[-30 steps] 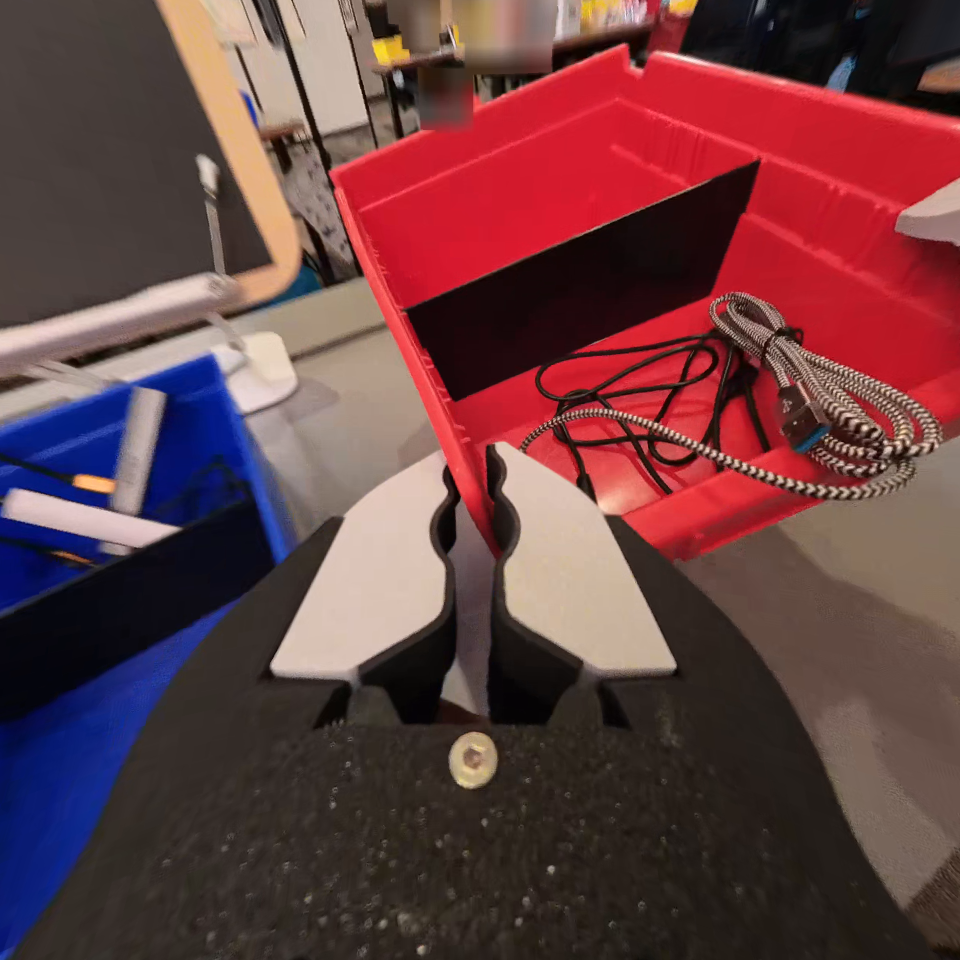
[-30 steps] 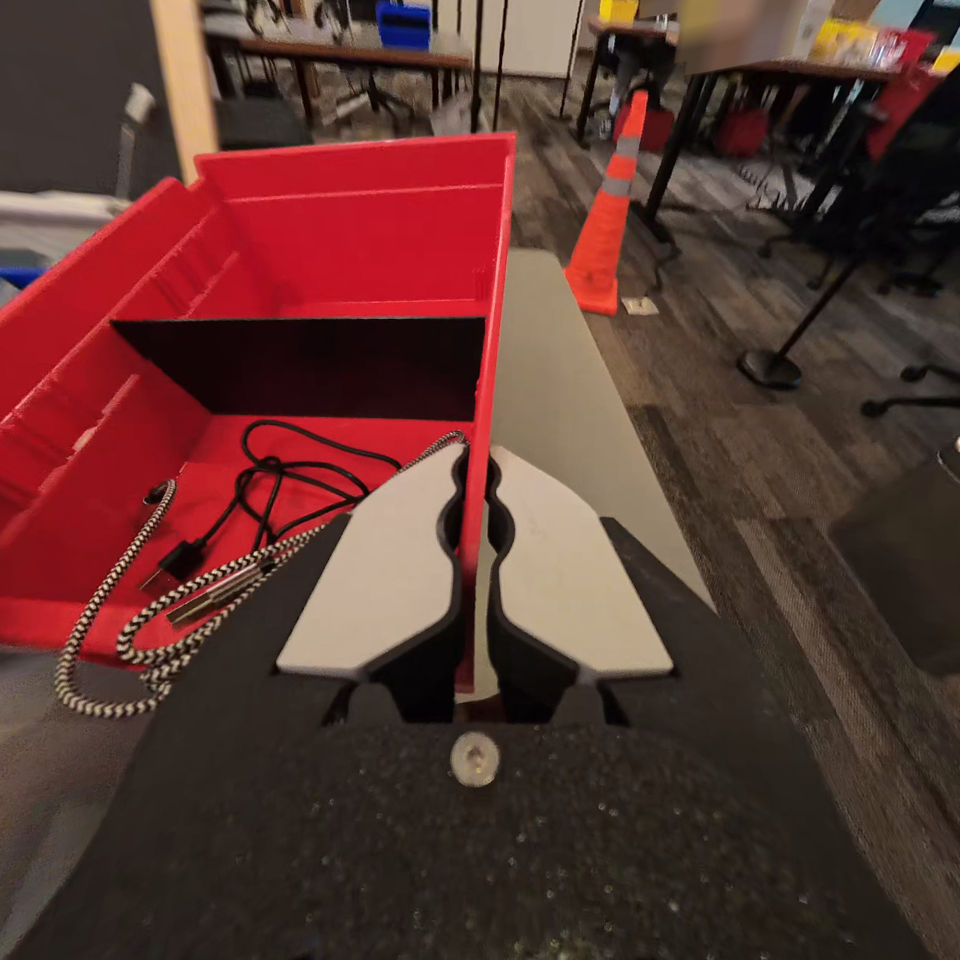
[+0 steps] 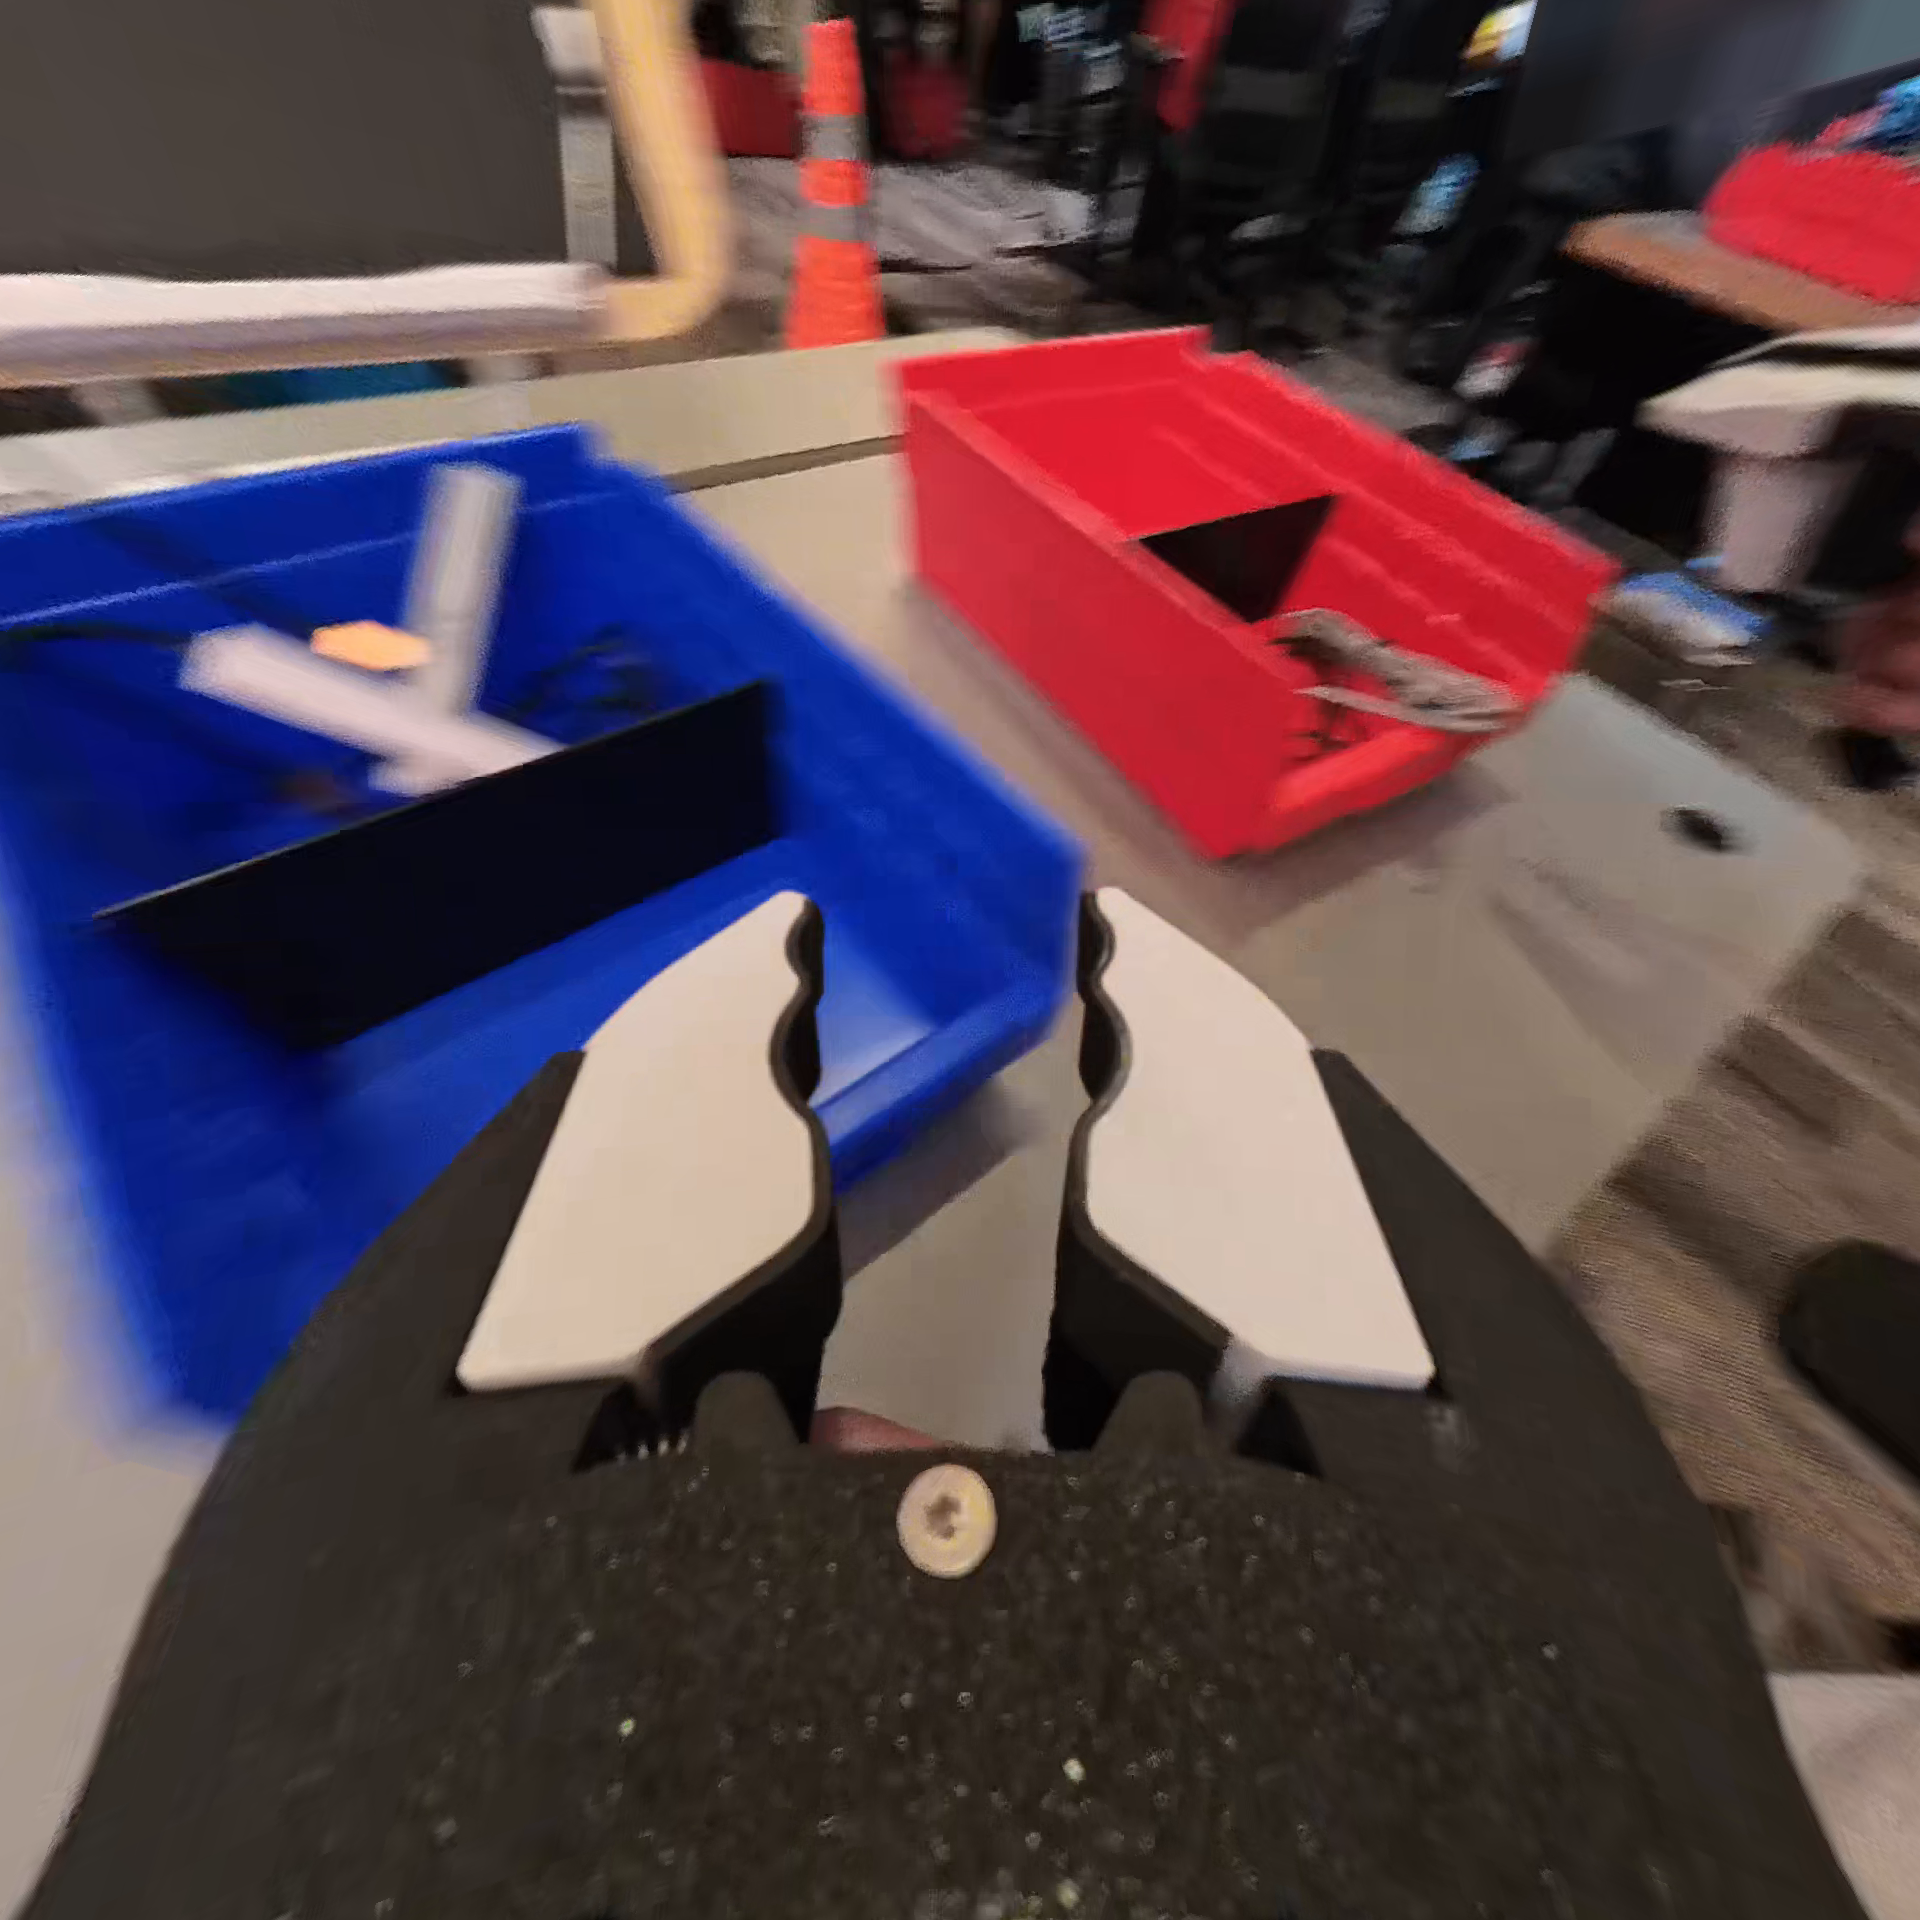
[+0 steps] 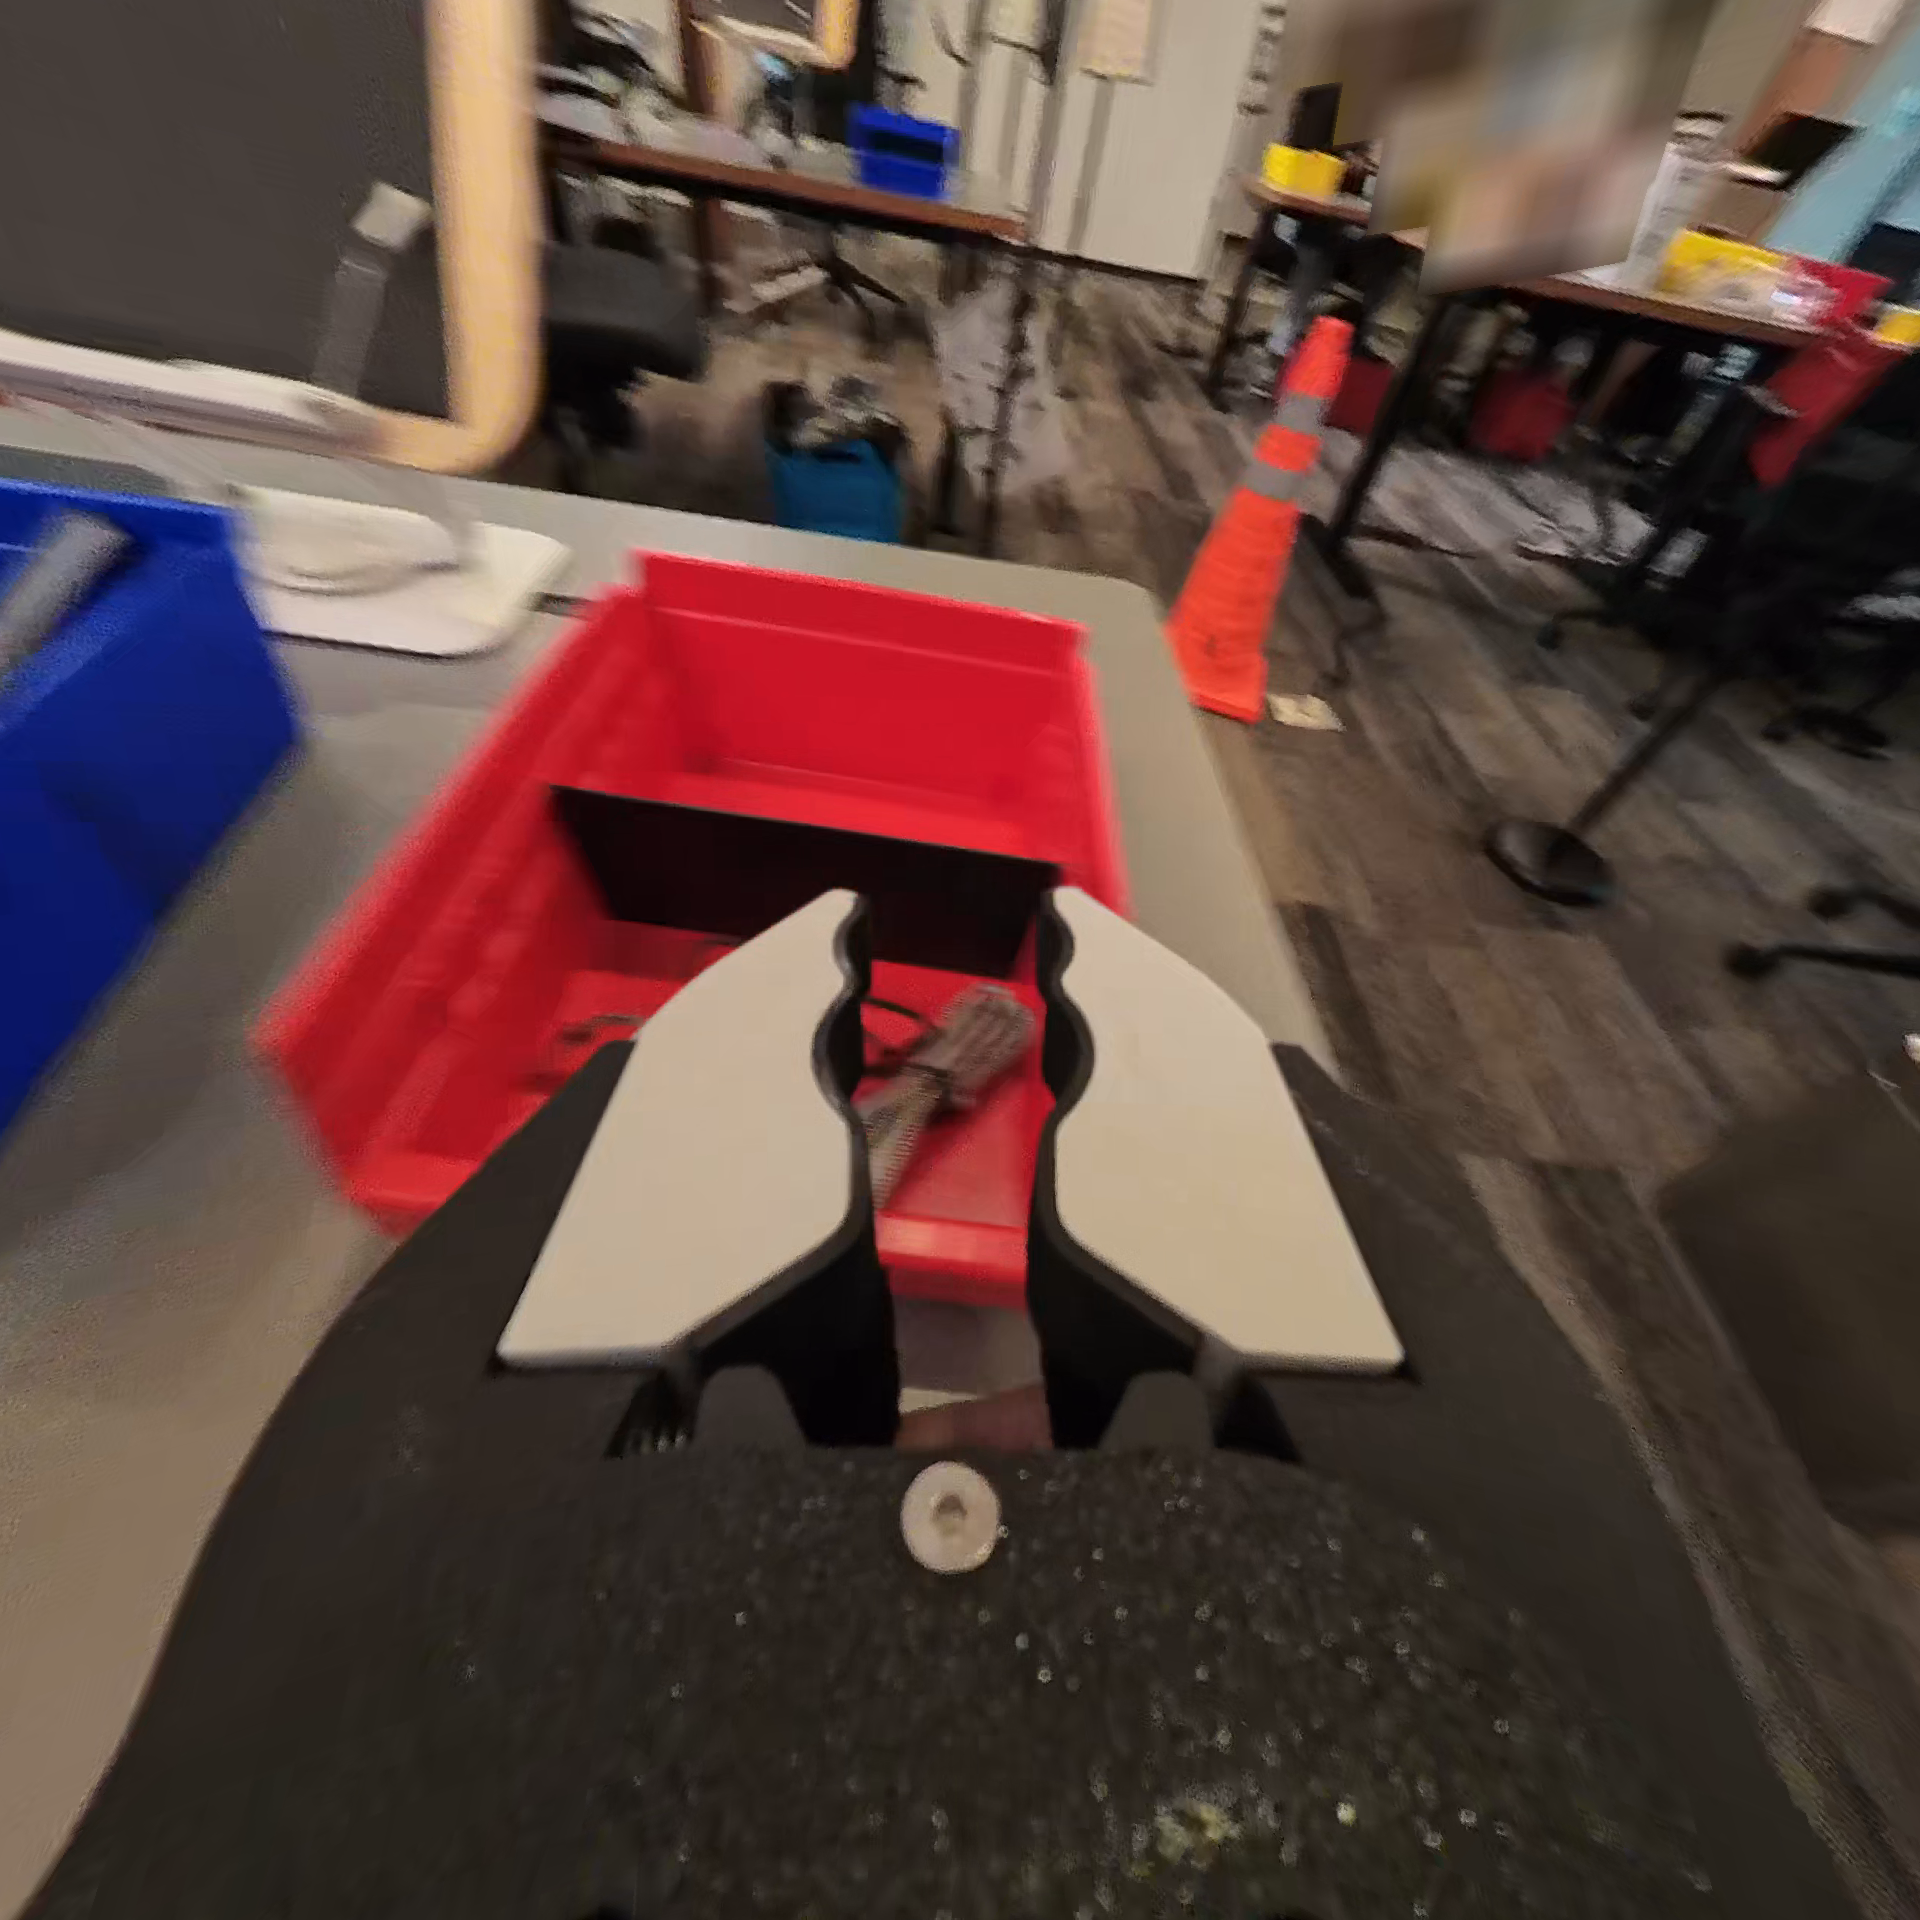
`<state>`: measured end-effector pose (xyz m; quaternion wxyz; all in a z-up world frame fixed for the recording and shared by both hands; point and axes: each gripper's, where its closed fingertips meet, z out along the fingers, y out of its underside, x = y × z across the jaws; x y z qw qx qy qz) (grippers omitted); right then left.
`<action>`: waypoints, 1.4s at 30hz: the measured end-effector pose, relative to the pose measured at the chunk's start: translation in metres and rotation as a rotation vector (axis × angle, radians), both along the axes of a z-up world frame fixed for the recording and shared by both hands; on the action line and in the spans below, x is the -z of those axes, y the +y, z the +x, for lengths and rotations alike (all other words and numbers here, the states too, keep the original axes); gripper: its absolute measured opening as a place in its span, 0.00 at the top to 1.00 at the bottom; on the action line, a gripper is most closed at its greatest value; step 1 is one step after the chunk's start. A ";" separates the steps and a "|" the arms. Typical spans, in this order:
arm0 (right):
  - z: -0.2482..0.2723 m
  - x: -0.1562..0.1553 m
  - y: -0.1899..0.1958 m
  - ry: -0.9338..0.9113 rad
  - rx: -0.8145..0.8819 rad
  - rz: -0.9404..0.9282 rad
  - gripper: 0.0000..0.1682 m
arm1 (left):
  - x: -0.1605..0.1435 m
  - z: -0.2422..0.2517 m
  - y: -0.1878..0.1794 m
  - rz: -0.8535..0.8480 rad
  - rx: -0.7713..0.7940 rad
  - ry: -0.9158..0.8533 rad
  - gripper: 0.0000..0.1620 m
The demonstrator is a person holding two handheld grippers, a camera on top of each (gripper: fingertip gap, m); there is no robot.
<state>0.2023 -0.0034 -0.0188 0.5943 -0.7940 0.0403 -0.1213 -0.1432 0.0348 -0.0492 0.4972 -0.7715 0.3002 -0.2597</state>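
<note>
The left tongs point(image 3: 948, 904) are spread wide with nothing between them, and bare tabletop point(image 3: 1403, 956) shows through the gap. They hang above the near right corner of a blue bin point(image 3: 914, 790), touching nothing. The bin fills the view from 9 to 11 o'clock. A black divider point(image 3: 447, 894) crosses it, and behind that lie two pale silver sticks point(image 3: 457, 582), crossed, with a small orange tag point(image 3: 369, 646) on them. At 1 o'clock, well apart from the blue bin, sits a red bin point(image 3: 1081, 665). A black-and-white braided cable point(image 3: 1392, 675) hangs over its low front lip. An orange cone point(image 3: 836, 208) stands on the floor at 12 o'clock. The whole view is smeared, so small detail inside the bins cannot be made out

The right tongs point(image 4: 951, 899) are also parted, a little less wide, and grip nothing. They hover over the front of the red bin point(image 4: 468, 987), clear of its walls. Its black divider point(image 4: 727, 862) sits just past the tips at 12 o'clock. The braided cable point(image 4: 966, 1049) shows through the gap in the front compartment, and a thin black cable point(image 4: 603, 1029) lies beside it towards 9 o'clock. The back compartment looks bare. The blue bin point(image 4: 104, 727) is at 9 o'clock, a white stand base point(image 4: 416, 582) at 11, and the cone point(image 4: 1268, 520) at 1 on the floor
</note>
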 end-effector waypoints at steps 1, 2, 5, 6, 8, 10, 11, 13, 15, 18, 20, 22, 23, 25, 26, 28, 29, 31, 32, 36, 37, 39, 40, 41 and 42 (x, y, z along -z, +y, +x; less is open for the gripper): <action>-0.028 -0.003 0.006 0.018 -0.063 0.012 0.82 | -0.001 -0.028 0.009 0.009 -0.073 0.048 0.69; -0.059 -0.003 0.013 0.037 -0.130 0.014 0.82 | -0.001 -0.052 0.017 0.013 -0.132 0.086 0.64; -0.154 0.013 0.036 0.075 -0.335 -0.047 0.76 | 0.006 -0.100 0.037 -0.004 -0.267 0.133 0.59; -0.182 0.021 0.043 0.086 -0.388 -0.068 0.74 | 0.013 -0.107 0.042 -0.030 -0.288 0.133 0.58; -0.227 0.042 0.057 0.119 -0.459 -0.123 0.66 | 0.032 -0.108 0.051 -0.097 -0.286 0.128 0.55; -0.255 0.067 0.069 0.171 -0.459 -0.194 0.59 | 0.053 -0.100 0.058 -0.167 -0.251 0.115 0.57; -0.262 0.080 0.074 0.204 -0.444 -0.230 0.58 | 0.062 -0.094 0.061 -0.208 -0.229 0.094 0.61; -0.266 0.100 0.081 0.260 -0.371 -0.271 0.59 | 0.072 -0.090 0.072 -0.250 -0.246 0.053 0.66; -0.264 0.111 0.087 0.298 -0.298 -0.272 0.74 | 0.078 -0.095 0.083 -0.243 -0.281 0.076 0.74; -0.269 0.111 0.095 0.351 -0.263 -0.221 0.94 | 0.080 -0.101 0.096 -0.211 -0.312 0.094 0.87; -0.271 0.111 0.098 0.335 -0.226 -0.209 0.95 | 0.080 -0.106 0.104 -0.178 -0.343 0.137 0.91; -0.274 0.112 0.100 0.319 -0.174 -0.225 0.96 | 0.079 -0.113 0.108 -0.122 -0.367 0.188 0.96; -0.275 0.111 0.098 0.298 -0.143 -0.241 0.97 | 0.078 -0.116 0.107 -0.115 -0.370 0.176 0.96; -0.288 0.106 0.095 0.283 -0.116 -0.247 0.98 | 0.072 -0.129 0.106 -0.096 -0.385 0.154 0.97; -0.298 0.102 0.094 0.282 -0.116 -0.232 0.98 | 0.067 -0.140 0.107 -0.074 -0.395 0.159 0.97; -0.324 0.094 0.095 0.277 -0.137 -0.199 0.97 | 0.054 -0.167 0.110 -0.030 -0.432 0.145 0.97; -0.341 0.091 0.098 0.270 -0.152 -0.184 0.97 | 0.048 -0.184 0.113 -0.017 -0.452 0.138 0.97; -0.377 0.087 0.107 0.265 -0.189 -0.169 0.97 | 0.042 -0.220 0.121 -0.002 -0.479 0.123 0.97; -0.395 0.088 0.114 0.264 -0.206 -0.169 0.97 | 0.041 -0.239 0.126 0.002 -0.488 0.118 0.97; -0.467 0.097 0.141 0.253 -0.257 -0.166 0.97 | 0.044 -0.312 0.144 0.019 -0.541 0.168 0.97; -0.484 0.100 0.146 0.258 -0.270 -0.169 0.97 | 0.045 -0.328 0.147 0.022 -0.555 0.176 0.97; -0.510 0.106 0.154 0.252 -0.292 -0.189 0.97 | 0.050 -0.354 0.153 0.014 -0.553 0.190 0.97; -0.520 0.109 0.157 0.245 -0.295 -0.202 0.97 | 0.055 -0.363 0.156 0.000 -0.546 0.187 0.97; -0.528 0.109 0.159 0.242 -0.297 -0.207 0.97 | 0.060 -0.371 0.159 -0.022 -0.545 0.176 0.97; -0.534 0.109 0.160 0.243 -0.295 -0.212 0.96 | 0.065 -0.377 0.162 -0.045 -0.552 0.167 0.97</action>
